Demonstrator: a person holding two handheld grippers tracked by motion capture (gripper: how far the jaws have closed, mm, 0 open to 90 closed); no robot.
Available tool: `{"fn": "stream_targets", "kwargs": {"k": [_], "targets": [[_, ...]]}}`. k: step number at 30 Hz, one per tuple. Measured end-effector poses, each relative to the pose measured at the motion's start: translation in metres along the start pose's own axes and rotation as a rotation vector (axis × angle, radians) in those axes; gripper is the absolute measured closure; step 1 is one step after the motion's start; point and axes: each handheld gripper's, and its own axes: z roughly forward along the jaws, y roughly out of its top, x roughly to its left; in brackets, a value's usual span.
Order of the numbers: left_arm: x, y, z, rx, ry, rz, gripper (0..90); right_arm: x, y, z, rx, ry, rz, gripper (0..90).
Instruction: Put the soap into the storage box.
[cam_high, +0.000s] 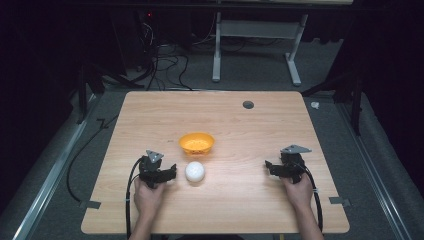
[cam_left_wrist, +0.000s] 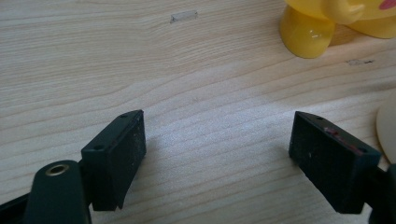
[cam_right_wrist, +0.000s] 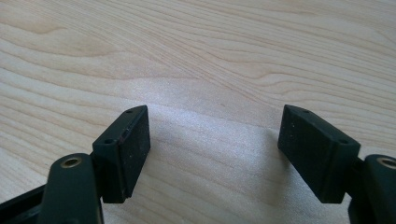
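White round ball (cam_high: 194, 171) lies on the light wooden tabletop (cam_high: 240, 125) near its middle, toward the near edge, just beside the left gripper (cam_high: 170, 172), jaws spread and empty. Right gripper (cam_high: 270, 167): jaws spread, empty, near right edge. Yellow-orange plastic bowl (cam_high: 197, 143) sits just behind the ball.

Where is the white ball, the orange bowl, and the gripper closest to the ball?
Round white ball (cam_high: 194, 171), high view, middle of its top.
Orange plastic bowl (cam_high: 186, 142), high view, left part of its rim.
Black left gripper (cam_high: 172, 171), high view, between its open jaws, beside the ball.
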Motion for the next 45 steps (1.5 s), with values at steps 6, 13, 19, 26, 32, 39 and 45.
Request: {"fn": "stream_targets", "kwargs": {"k": [6, 13, 19, 26, 32, 39, 45], "targets": [[-0.0003, 0.0001, 0.0001, -0.001, 0.003, -0.003, 19.1, 0.0, -0.0001, -0.0002, 0.001, 0.0, 0.001, 26.0], [-0.0001, 0.0001, 0.0002, -0.001, 0.0, -0.005, 19.1, 0.0, -0.0001, -0.0001, 0.0, 0.0, 0.001, 26.0], [-0.0001, 0.0003, 0.0004, -0.001, -0.002, -0.008, 19.2, -0.0001, -0.0001, -0.0001, 0.0, 0.001, 0.001, 25.9], [-0.0002, 0.0005, 0.0002, 0.002, -0.001, -0.01, 19.4, 0.0, -0.0004, -0.0004, 0.0, 0.0, -0.001, 25.8], [-0.0011, 0.0006, 0.0006, 0.0, 0.006, -0.014, 19.2, 0.0004, -0.0008, -0.0009, 0.001, 0.0, 0.001, 25.7], [-0.0025, -0.0018, -0.0025, -0.009, 0.033, -0.014, 21.8, 0.0004, -0.001, -0.0011, 0.002, 0.0, 0.0, 25.7], [-0.006, -0.0002, -0.0089, -0.055, 0.025, 0.0, 20.1, 0.0001, -0.0012, -0.0012, 0.002, 0.0, -0.003, 25.7]]}}
